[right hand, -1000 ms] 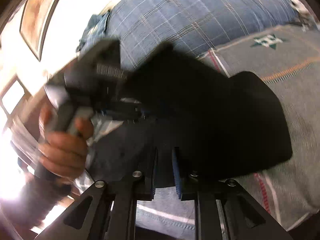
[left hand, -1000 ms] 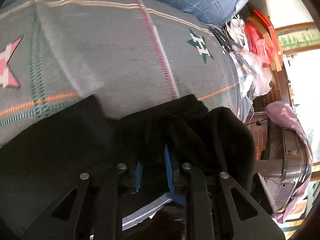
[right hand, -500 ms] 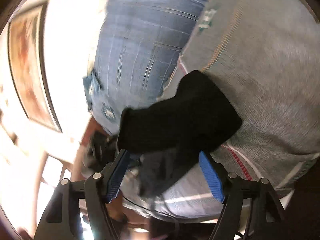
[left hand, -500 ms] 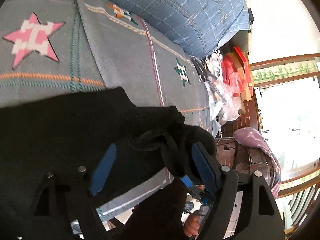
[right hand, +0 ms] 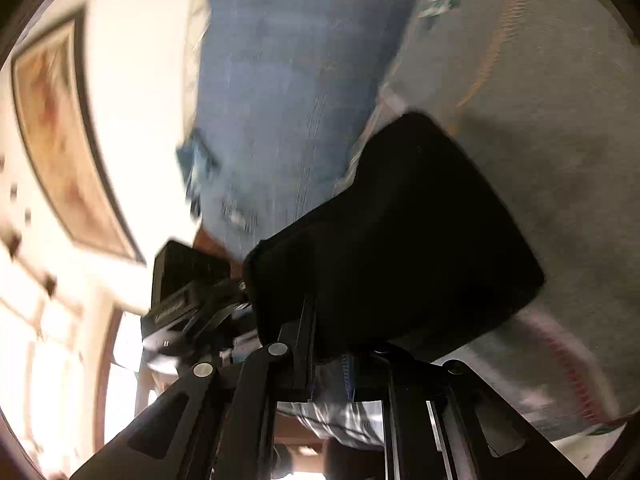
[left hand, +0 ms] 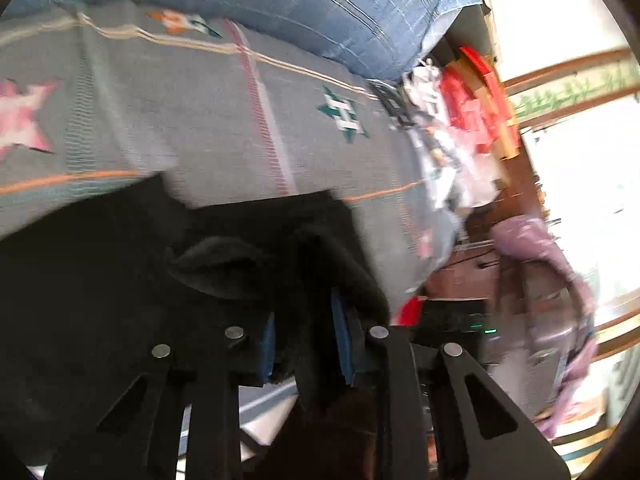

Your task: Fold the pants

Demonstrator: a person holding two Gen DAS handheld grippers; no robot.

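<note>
Black pants (left hand: pixel 100 300) lie folded on a grey patterned bedspread (left hand: pixel 200 120). In the left wrist view a bunched fold of the black cloth stands between the blue pads of my left gripper (left hand: pixel 305 340). Its jaws are closing and the pads press on that cloth. In the right wrist view the folded pants (right hand: pixel 400 232) form a dark slab on the bedspread (right hand: pixel 540 120). My right gripper (right hand: pixel 328 368) is shut on their near edge. The left gripper's black body (right hand: pixel 188 288) shows at the pants' left edge.
A blue plaid quilt (left hand: pixel 320 0) lies along the far side of the bed. Red and white bags (left hand: pixel 460 120) are piled off the right edge, with a purple cloth (left hand: pixel 552 280) over furniture below. A framed picture (right hand: pixel 60 140) hangs on the wall.
Both grippers opened wide half a second ago and have closed again on the black cloth. The right view has rolled and the left gripper has lifted slightly.
</note>
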